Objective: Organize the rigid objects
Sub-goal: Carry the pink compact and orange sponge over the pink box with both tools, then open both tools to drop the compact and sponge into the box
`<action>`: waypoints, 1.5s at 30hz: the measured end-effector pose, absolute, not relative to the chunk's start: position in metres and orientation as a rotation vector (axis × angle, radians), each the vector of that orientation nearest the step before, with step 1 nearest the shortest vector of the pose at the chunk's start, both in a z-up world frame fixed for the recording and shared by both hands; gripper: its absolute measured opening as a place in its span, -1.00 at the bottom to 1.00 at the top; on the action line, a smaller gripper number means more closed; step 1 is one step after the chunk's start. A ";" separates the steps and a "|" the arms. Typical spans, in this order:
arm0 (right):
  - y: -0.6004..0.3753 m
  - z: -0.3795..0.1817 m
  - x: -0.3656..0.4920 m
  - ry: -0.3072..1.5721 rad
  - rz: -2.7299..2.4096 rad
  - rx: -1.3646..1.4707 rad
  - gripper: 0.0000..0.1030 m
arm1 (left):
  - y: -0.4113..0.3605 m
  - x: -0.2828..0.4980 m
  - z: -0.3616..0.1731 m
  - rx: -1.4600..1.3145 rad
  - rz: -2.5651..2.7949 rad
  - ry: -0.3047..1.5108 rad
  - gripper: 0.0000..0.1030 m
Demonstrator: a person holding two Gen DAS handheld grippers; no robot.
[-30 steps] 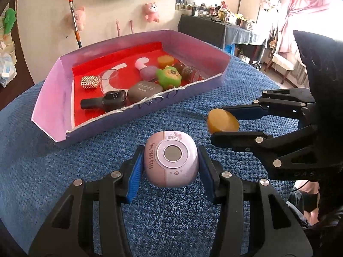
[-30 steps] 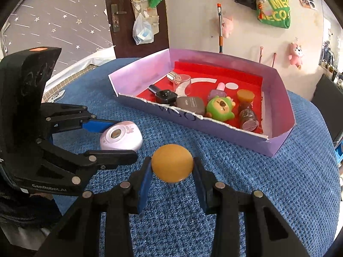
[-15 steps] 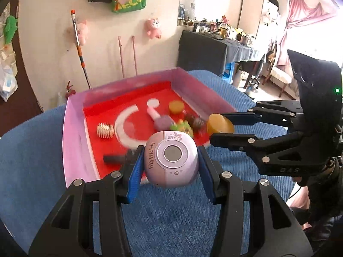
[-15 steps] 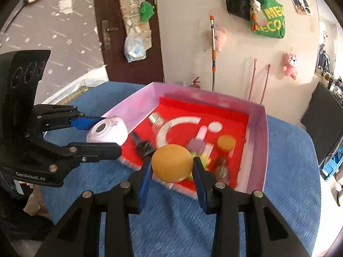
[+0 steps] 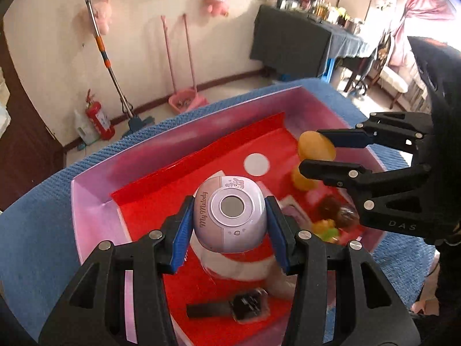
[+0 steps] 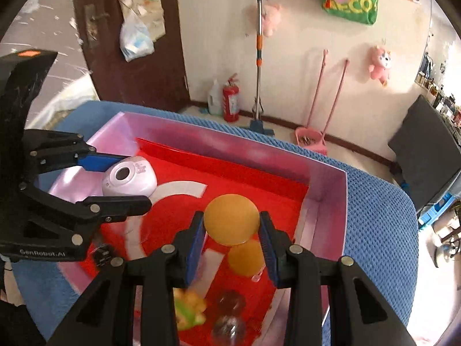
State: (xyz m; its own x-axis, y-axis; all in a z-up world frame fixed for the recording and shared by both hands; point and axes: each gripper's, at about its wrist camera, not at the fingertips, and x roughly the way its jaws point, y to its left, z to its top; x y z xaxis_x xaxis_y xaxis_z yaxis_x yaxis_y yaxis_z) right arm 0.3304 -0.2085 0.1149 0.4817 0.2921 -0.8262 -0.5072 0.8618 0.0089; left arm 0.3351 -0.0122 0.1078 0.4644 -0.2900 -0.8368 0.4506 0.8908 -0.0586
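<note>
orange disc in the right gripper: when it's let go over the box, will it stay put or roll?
The orange disc is held on edge between the right gripper pads, so it will probably tip flat or roll briefly. It looks rigid, undented by the grip. The pink box walls should contain it, though it may knock the yellow-capped jar below.

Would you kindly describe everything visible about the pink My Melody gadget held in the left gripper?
The My Melody gadget is a rounded, egg-like case of smooth, glossy pale pink plastic, with a raised ring around a grey circular window, cursive "My Melody" lettering on one side and a small cartoon print near its top. The left gripper clamps it between blue pads, held in the air above the red floor of the pink tray; only the pads touch it.
</note>
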 end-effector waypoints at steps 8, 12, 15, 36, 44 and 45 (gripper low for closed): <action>-0.197 0.087 0.368 1.065 0.439 -0.327 -0.23 | -0.020 0.368 0.080 0.239 -0.443 1.076 -0.11; -0.194 0.080 0.374 1.102 0.420 -0.348 -0.23 | -0.025 0.374 0.071 0.246 -0.433 1.106 -0.11; -0.191 0.075 0.378 1.123 0.404 -0.374 -0.23 | -0.029 0.375 0.069 0.243 -0.432 1.118 -0.11; -0.186 0.065 0.380 1.157 0.394 -0.408 -0.19 | -0.026 0.384 0.057 0.219 -0.396 1.157 -0.11; -0.188 0.065 0.383 1.157 0.397 -0.413 -0.03 | -0.026 0.384 0.058 0.215 -0.387 1.154 -0.01; -0.189 0.065 0.382 1.156 0.396 -0.416 -0.03 | -0.025 0.385 0.058 0.215 -0.384 1.153 0.06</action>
State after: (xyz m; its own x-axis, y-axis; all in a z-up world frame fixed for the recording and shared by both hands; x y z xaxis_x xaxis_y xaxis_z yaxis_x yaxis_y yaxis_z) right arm 0.3822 -0.1885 0.0646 0.3512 0.0861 -0.9323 -0.5037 0.8568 -0.1106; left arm 0.3847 -0.0253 0.0583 0.3504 -0.1851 -0.9181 0.4027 0.9148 -0.0308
